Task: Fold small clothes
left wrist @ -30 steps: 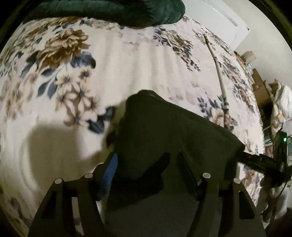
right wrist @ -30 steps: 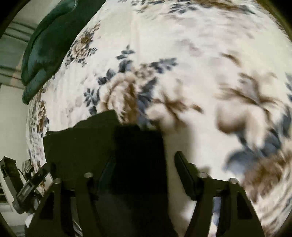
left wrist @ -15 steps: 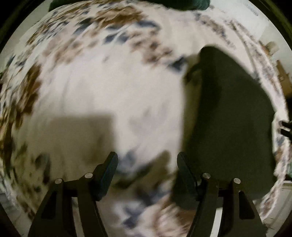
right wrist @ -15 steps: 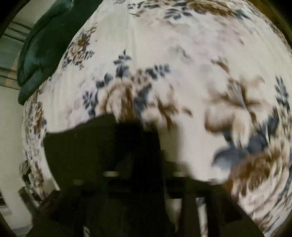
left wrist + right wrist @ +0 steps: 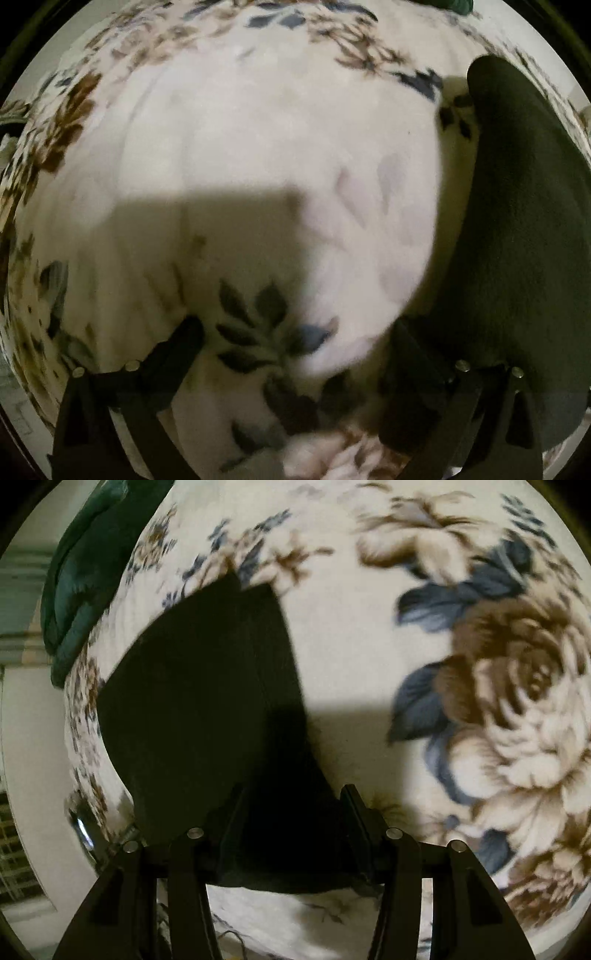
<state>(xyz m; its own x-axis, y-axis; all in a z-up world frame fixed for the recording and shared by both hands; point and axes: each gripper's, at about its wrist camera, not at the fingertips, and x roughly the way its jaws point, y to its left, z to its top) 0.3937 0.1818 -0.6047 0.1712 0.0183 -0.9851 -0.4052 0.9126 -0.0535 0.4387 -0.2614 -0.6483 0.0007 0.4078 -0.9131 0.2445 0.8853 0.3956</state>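
While both grippers hang over the floral bedspread, this is how things stand.

Left gripper: jaws spread wide and opening further, with only bedspread between them; nothing is grasped. It points straight down at the bed.

Left gripper's right finger: its tip sits just beside the near edge of the dark garment; the picture is too dim and blurred to tell whether they touch.

Right gripper: jaws stand partly apart, released. The near end of the garment lies between the fingers, but the pads do not press on it.

Dark garment: a small piece of dark, nearly black cloth, greenish in the left wrist view. It lies flat on the bedspread, with straight edges and a ridge running lengthwise like a fold line. It reaches ahead and to the left of the right gripper, and lies to the right of the left gripper.

Bedspread: cream, printed with brown roses and slate-blue leaves; a large rose lies to the right of the right gripper. Gripper shadows fall across it.

Green blanket: dark green bedding bunched at the far left edge of the bed, well apart from both grippers.

Writing or labels: none can be read on the garment or bedding.
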